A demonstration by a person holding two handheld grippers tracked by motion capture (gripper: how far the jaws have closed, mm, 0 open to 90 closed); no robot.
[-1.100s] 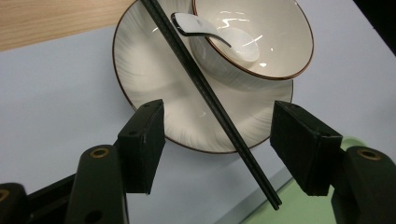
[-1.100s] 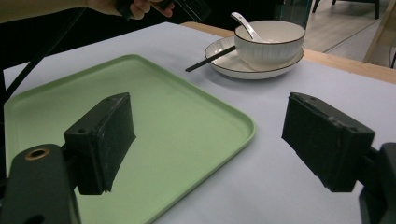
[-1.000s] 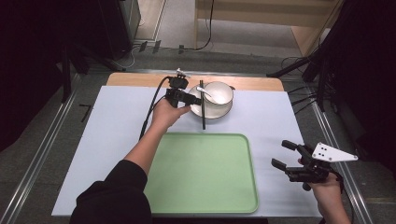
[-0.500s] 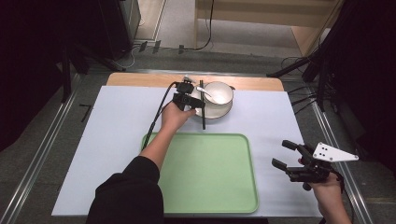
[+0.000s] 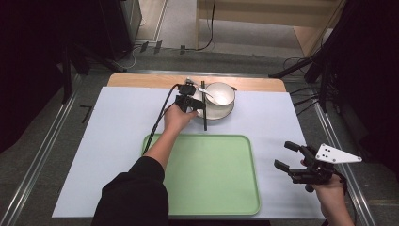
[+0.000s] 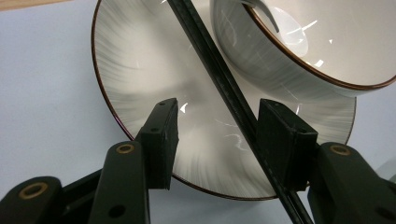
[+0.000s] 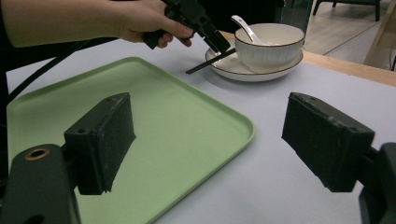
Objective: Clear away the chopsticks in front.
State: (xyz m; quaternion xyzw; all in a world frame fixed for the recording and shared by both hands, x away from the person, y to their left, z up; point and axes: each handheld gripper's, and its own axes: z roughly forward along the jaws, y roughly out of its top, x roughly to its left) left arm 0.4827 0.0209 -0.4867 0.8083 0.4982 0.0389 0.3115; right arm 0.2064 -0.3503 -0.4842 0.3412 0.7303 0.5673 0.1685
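At the far middle of the counter [image 5: 117, 117] a white plate [image 5: 225, 112] carries a white bowl [image 5: 221, 94] with a white spoon [image 5: 205, 91] leaning inside it, handle pointing far-left. A black chopstick [image 5: 204, 110] lies across the plate's left rim, running near to far, its near end resting on the counter just past the plate's edge.

The left tongs [image 5: 193, 104] hang over the plate's left side, held by the left hand [image 5: 176, 117], whose sleeve reaches in from the near edge. In the left gripper view the left tongs [image 6: 217, 135] stand released, jaws apart over the plate [image 6: 135, 60]. The chopstick [image 6: 219, 79] passes diagonally between them, lying against the inner face of the jaw on the right of that view and well clear of the other. The bowl [image 6: 280, 60] sits just beyond it.

The right tongs [image 5: 294, 162] hover at the near right of the counter, held by the right hand [image 5: 331, 188], to the right of the green tray [image 5: 211, 174]. In the right gripper view the right tongs [image 7: 208, 140] are spread wide with nothing between them. The tray [image 7: 163, 121] lies below their left jaw, and the plate [image 7: 252, 70] and bowl [image 7: 268, 44] stand well apart in the distance.
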